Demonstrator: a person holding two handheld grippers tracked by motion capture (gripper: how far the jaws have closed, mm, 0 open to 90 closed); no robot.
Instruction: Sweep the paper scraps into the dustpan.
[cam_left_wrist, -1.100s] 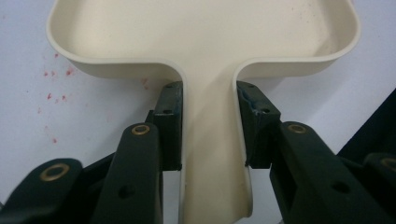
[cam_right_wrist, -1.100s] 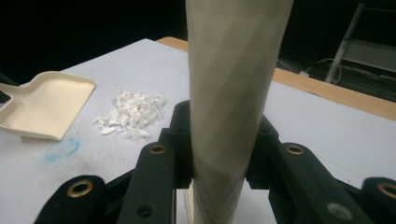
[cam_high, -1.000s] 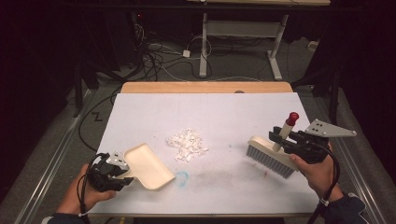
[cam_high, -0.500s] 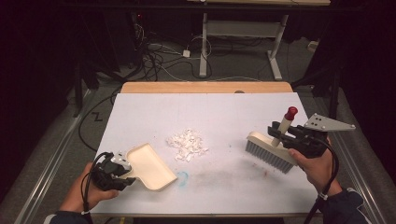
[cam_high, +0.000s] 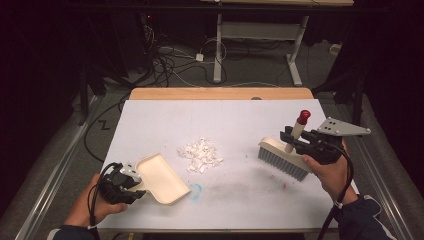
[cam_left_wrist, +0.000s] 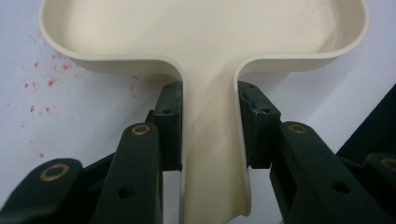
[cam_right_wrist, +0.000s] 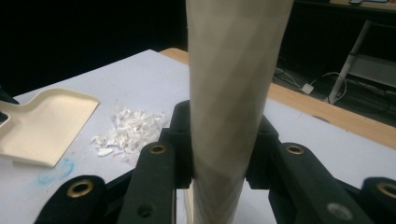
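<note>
Landmark for all positions: the heap of white scraps (cam_high: 201, 154) near the middle of the white table (cam_high: 235, 115).

Left gripper (cam_high: 131, 181): jaws clamped on the neck-like handle of the cream dustpan (cam_high: 162, 177), one pad on each side wall of the handle, as the left gripper view shows (cam_left_wrist: 212, 154). The pan lies low on the table, just to the person's side and left of the scraps, its open mouth turned toward them. Judgement: held there as the catching edge, so the scraps can be pushed straight in.

Right gripper (cam_high: 295, 141): jaws closed around the pale upright handle of the brush (cam_high: 282, 157), below its red tip (cam_high: 303, 117). The brush sits well to the right of the scraps, bristles pointing down at the table. Judgement: the grip on the handle keeps the bristle row level for a sideways sweep toward the pan; the sweep has not begun, as the heap looks undisturbed.

Hard to make out:
- Whether the bristles touch the table or hover: cannot tell.
- Whether the pan's front lip lies flat on the table: cannot tell.
- In the right gripper view the handle (cam_right_wrist: 231, 107) blocks the centre; the brush head is hidden beneath the jaws.
- Faint blue mark (cam_high: 196, 189) and reddish specks near the pan; nature unclear.
</note>
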